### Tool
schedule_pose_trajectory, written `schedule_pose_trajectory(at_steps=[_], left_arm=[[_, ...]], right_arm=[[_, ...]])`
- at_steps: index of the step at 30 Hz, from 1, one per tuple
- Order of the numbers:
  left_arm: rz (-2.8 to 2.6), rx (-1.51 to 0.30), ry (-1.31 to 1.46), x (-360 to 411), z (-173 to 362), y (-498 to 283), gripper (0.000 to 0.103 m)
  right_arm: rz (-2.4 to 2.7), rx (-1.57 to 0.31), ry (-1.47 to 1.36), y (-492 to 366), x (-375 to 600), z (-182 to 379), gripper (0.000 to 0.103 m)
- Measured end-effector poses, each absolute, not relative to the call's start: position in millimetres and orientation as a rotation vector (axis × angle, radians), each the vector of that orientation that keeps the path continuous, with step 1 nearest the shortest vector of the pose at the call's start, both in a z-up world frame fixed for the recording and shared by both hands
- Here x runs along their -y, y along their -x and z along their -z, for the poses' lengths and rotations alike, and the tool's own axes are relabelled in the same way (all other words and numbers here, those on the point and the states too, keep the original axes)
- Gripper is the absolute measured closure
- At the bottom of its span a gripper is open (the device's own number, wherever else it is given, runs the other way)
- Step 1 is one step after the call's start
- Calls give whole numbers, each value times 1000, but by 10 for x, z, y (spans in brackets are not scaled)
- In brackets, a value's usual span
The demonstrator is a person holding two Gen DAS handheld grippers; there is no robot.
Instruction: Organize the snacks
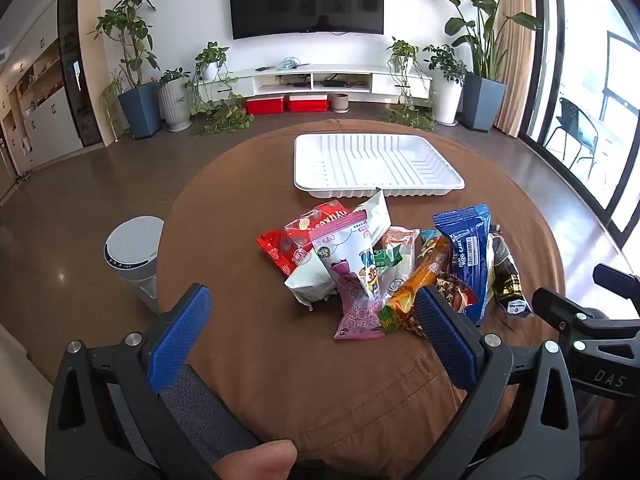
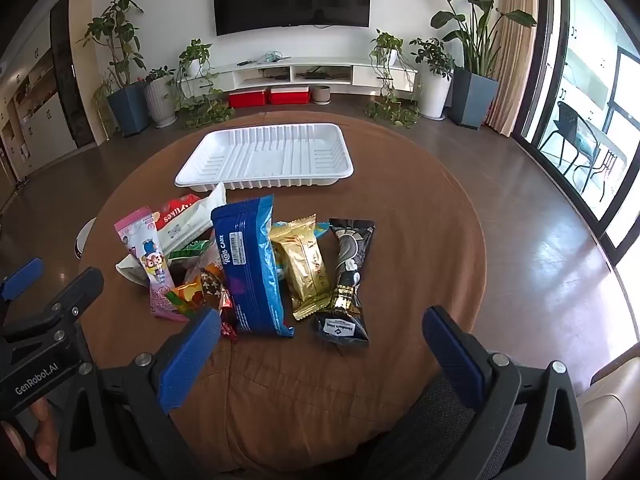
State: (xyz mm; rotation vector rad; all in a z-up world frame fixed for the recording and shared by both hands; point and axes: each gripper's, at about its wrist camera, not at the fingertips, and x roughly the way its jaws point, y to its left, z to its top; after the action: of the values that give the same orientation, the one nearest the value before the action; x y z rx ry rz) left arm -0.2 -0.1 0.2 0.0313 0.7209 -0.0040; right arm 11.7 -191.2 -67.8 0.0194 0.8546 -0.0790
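A pile of snack packets lies on the round brown table (image 1: 248, 240). It holds a red packet (image 1: 294, 236), a pink packet (image 1: 354, 276), an orange packet (image 1: 416, 284), a blue roll cake packet (image 1: 468, 248) (image 2: 250, 268), a gold packet (image 2: 306, 266) and a black packet (image 2: 350, 276). An empty white tray (image 1: 376, 166) (image 2: 268, 158) sits behind the pile. My left gripper (image 1: 312, 320) is open and empty in front of the pile. My right gripper (image 2: 320, 342) is open and empty just short of the black packet.
A round grey bin (image 1: 134, 256) stands on the floor left of the table. Beyond the table are a white TV cabinet (image 1: 320, 80), two red boxes (image 1: 286, 104) and several potted plants. Glass doors are on the right.
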Motion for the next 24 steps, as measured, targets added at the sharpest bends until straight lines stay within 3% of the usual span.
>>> schedule_pose_trajectory(at_steps=[24], left_arm=[[6, -727, -18, 1, 9, 27, 0]], right_arm=[[81, -861, -2, -133, 1879, 700, 0]])
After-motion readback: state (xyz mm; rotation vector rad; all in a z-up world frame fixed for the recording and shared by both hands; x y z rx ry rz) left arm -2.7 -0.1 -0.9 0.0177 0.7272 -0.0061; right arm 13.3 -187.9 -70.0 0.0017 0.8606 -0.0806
